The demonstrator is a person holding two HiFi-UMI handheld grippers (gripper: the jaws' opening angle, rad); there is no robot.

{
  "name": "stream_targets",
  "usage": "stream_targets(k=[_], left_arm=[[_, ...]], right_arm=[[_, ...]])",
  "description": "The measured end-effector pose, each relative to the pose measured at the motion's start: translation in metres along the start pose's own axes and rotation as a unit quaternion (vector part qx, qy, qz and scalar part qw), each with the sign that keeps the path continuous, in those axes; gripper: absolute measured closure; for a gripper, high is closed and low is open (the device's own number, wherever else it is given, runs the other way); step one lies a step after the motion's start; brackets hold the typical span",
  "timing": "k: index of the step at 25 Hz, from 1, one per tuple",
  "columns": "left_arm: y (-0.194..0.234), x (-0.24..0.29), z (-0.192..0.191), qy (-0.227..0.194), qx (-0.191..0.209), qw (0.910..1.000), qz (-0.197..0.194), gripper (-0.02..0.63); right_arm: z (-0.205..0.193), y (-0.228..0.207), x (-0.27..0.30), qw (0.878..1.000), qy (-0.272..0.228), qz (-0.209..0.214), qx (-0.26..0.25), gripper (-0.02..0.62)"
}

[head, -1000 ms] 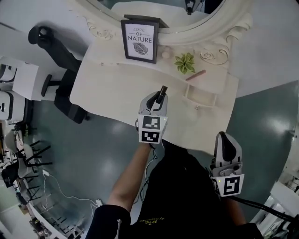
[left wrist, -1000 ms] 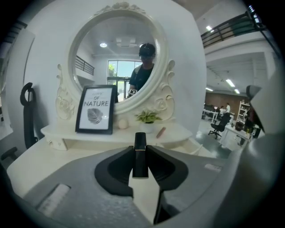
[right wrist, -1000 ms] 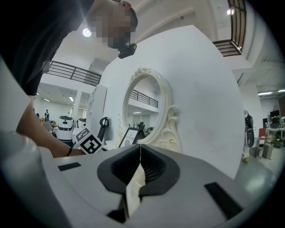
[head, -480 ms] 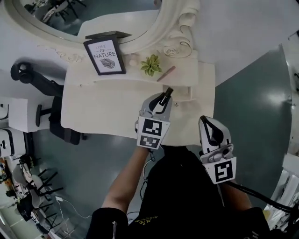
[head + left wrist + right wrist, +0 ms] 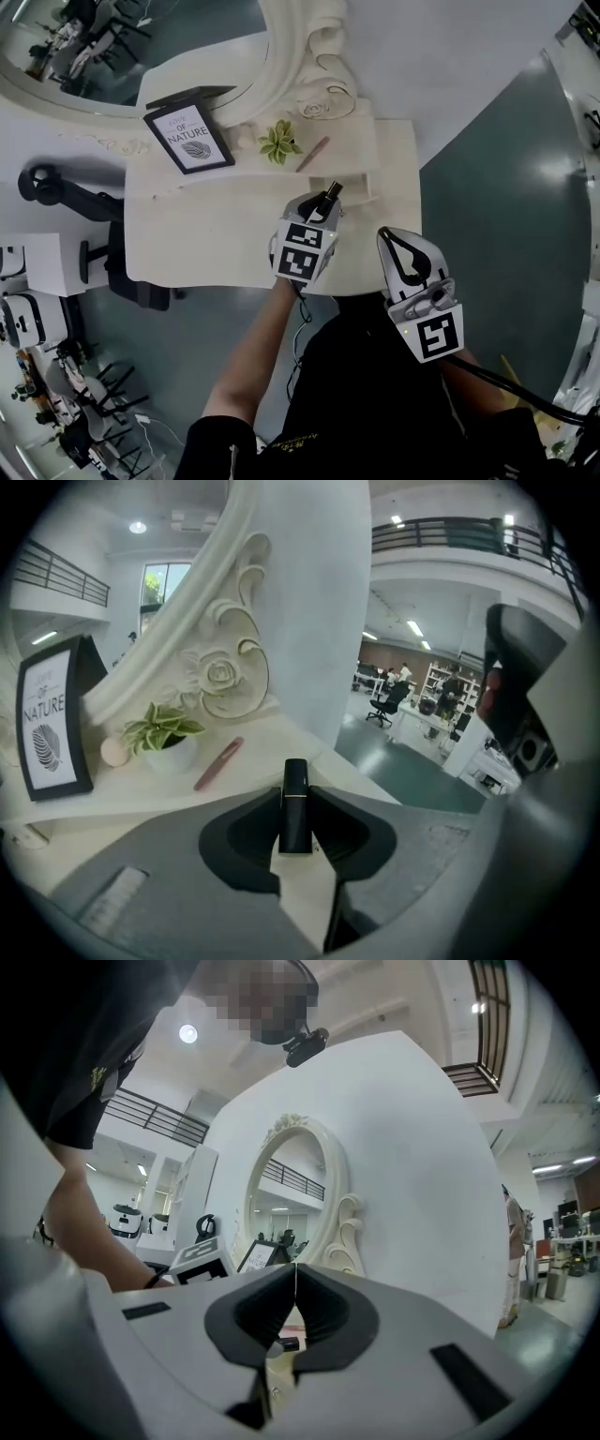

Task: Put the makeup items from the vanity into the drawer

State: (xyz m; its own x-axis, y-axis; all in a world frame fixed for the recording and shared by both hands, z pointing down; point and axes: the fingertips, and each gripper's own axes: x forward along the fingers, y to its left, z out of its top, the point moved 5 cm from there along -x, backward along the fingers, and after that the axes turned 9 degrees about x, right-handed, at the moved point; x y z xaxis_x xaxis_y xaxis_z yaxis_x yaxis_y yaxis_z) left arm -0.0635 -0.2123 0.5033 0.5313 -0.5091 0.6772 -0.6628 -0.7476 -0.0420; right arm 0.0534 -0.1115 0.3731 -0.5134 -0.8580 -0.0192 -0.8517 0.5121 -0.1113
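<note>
My left gripper (image 5: 322,203) is shut on a black lipstick tube (image 5: 330,195) with a thin gold band, which stands up between its jaws (image 5: 295,803). It hangs over the white vanity (image 5: 187,234), by the left end of the small open drawer (image 5: 361,184). A pink makeup pencil (image 5: 313,153) lies on the raised back shelf beside a small potted plant (image 5: 278,142); both also show in the left gripper view, the pencil (image 5: 217,763) right of the plant (image 5: 164,728). My right gripper (image 5: 395,240) is shut and empty at the vanity's front right edge.
A framed "Love of Nature" print (image 5: 187,139) leans against the oval mirror (image 5: 141,66) with its carved frame. A small pink ball (image 5: 114,752) sits left of the plant. A black office chair (image 5: 66,192) stands left of the vanity. Green floor lies to the right.
My left gripper has carried the lipstick to the right across the vanity, up to the drawer. The right gripper has edged closer to the vanity's front edge.
</note>
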Motion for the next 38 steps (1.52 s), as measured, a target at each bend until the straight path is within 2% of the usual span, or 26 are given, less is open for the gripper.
stream_targets(k=[4,8,12,15,24,27,32,35,38], left_arm=[[0.008,0.017,-0.004,0.072,0.004,0.997,-0.028,0.505],[0.012,0.034,-0.009,0.143,0.017,0.9878,-0.06,0.505],[0.012,0.047,-0.014,0.197,0.015,0.976,-0.092,0.505],[0.015,0.054,-0.013,0.22,0.013,0.9698,-0.104,0.505],[0.022,0.082,-0.02,0.325,-0.003,0.9349,-0.142,0.503],[0.019,0.09,-0.023,0.344,-0.013,0.9272,-0.147,0.503],[0.017,0.094,-0.026,0.365,-0.02,0.9194,-0.146,0.5],[0.017,0.094,-0.025,0.371,-0.022,0.9168,-0.146,0.498],[0.019,0.09,-0.024,0.366,-0.018,0.9195,-0.142,0.488]], right_arm=[[-0.004,-0.003,0.0,1.0,0.001,-0.006,0.003,0.592],[-0.006,-0.005,0.003,1.0,-0.002,-0.007,0.007,0.592],[-0.008,-0.007,0.003,1.0,0.0,-0.009,0.015,0.592],[-0.01,-0.009,0.003,1.0,0.002,-0.008,0.019,0.592],[-0.016,-0.026,0.007,0.999,0.002,-0.015,0.032,0.592],[-0.018,-0.032,0.008,0.999,0.0,-0.016,0.036,0.592],[-0.021,-0.037,0.01,0.999,-0.002,-0.014,0.039,0.592],[-0.021,-0.038,0.009,0.999,-0.005,-0.015,0.041,0.592],[-0.021,-0.035,0.008,0.999,-0.001,-0.01,0.04,0.592]])
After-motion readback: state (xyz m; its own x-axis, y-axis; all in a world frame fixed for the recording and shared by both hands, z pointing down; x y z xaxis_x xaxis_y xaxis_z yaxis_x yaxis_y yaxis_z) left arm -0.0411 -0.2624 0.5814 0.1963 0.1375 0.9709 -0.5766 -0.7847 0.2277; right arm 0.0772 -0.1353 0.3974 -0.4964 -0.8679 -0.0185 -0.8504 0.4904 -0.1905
